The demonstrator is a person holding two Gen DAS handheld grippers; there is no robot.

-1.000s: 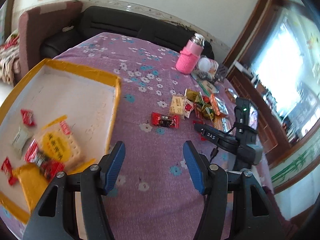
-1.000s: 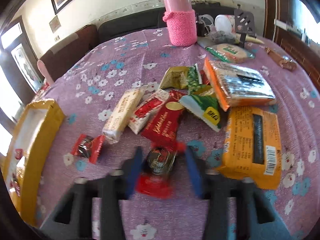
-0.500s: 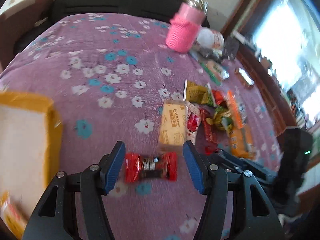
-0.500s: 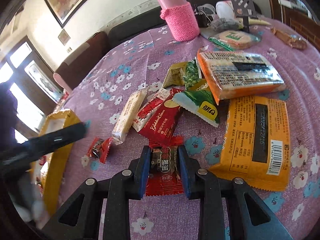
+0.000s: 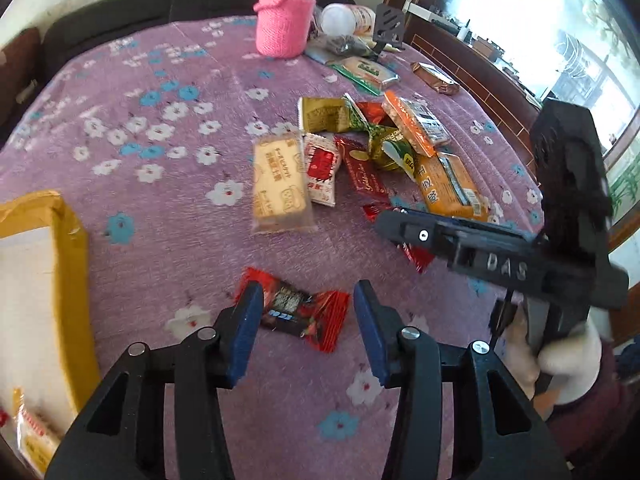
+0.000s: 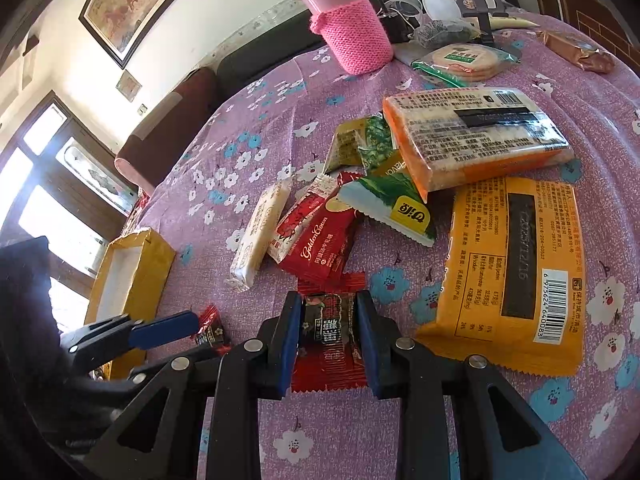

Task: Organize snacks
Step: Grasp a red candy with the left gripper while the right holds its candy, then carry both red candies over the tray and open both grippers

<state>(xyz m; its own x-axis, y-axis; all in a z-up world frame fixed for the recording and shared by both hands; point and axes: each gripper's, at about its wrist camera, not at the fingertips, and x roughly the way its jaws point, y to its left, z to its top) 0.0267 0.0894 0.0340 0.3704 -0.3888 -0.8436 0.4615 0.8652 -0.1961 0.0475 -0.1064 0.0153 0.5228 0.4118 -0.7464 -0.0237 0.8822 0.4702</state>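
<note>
My left gripper is open, its blue pads either side of a red and black candy lying on the purple flowered cloth. My right gripper is shut on another red and black candy, close to the cloth. It also shows in the left wrist view, over that candy. A heap of snack packets lies beyond. The yellow box with a white floor is at the left, with snacks in it. In the right wrist view the left gripper sits by the box.
A pink knitted bottle stands at the back of the table with cups, a green biscuit pack and a brown bar. A large orange packet lies right of my right gripper. A dark sofa runs behind the table.
My left gripper moved from beside the box to the red candy, now between its open pads. My right gripper closed on the other red candy.
</note>
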